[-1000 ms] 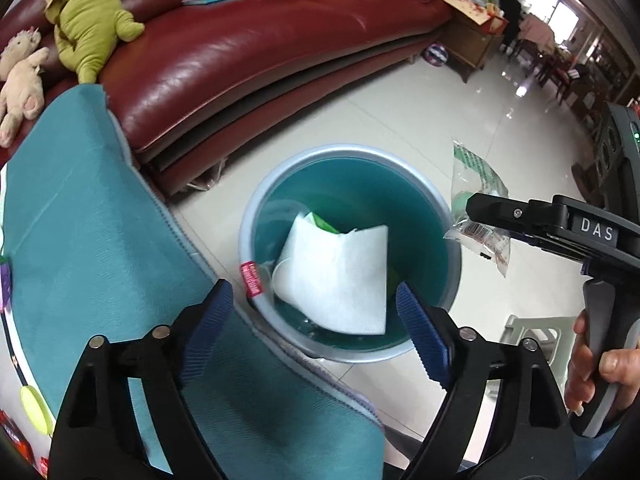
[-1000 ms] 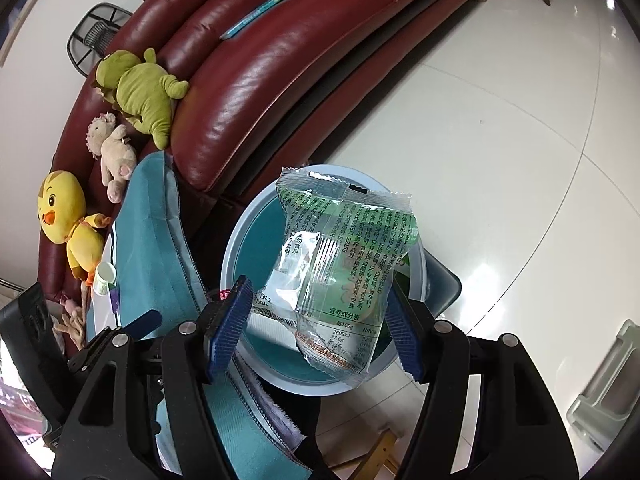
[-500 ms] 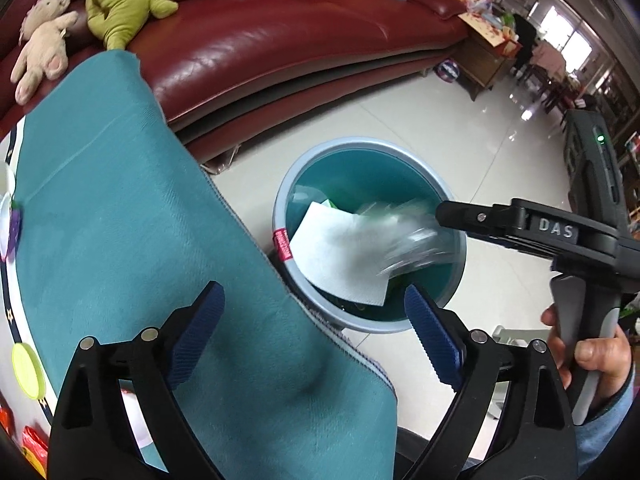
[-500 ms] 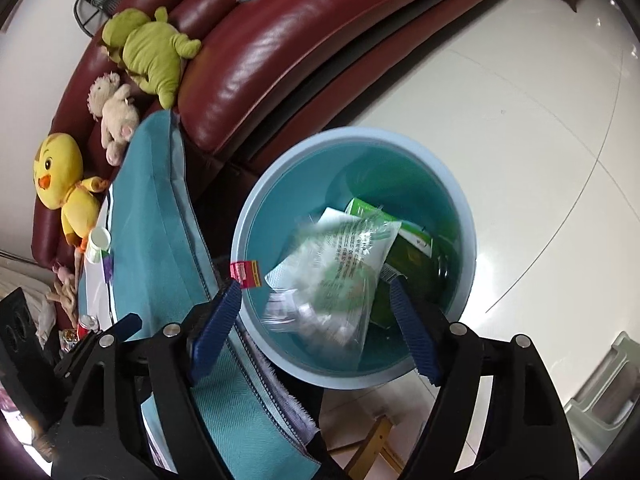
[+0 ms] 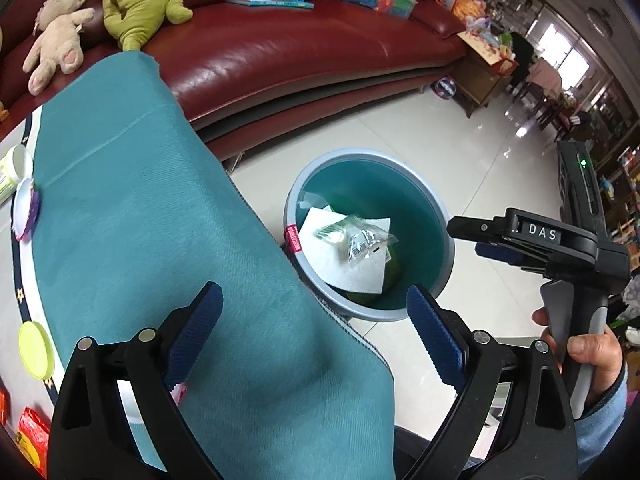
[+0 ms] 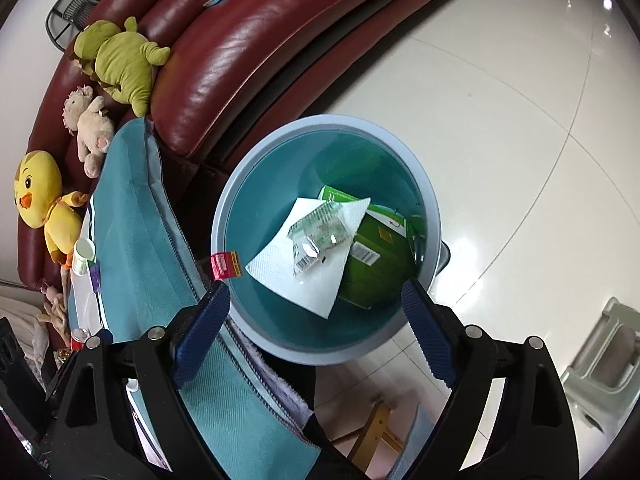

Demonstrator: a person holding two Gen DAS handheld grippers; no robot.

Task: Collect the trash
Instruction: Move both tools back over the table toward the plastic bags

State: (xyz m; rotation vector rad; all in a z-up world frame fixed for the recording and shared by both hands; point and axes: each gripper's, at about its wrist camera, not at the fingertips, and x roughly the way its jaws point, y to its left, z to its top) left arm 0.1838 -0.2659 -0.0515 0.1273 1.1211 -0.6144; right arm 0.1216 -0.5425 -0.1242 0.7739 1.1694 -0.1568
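A round blue-grey trash bin [image 5: 436,216] [image 6: 240,200] stands on the floor beside the table. Inside it a clear green-printed snack wrapper [image 5: 356,238] [image 6: 320,236] lies on a white paper sheet [image 5: 352,272] [image 6: 296,272], over green packaging [image 6: 368,276]. My right gripper [image 6: 316,316] hangs above the bin, its jaws still opening with nothing between them; in the left wrist view it shows from the side [image 5: 488,236] at the bin's right. My left gripper [image 5: 314,322] is open and empty over the teal tablecloth's [image 5: 140,220] edge, left of the bin.
A dark red leather sofa [image 5: 300,48] with plush toys [image 5: 136,0] runs behind the bin. On the table sit a yellow lid [image 5: 36,350], a red packet [image 5: 32,440] and a white cup [image 5: 18,160]. A grey stool [image 6: 604,364] stands on the glossy tiled floor.
The wrapper left my right gripper and dropped into the bin onto the white sheet. The right jaws spread wider. My left gripper drew back over the tablecloth, away from the bin.
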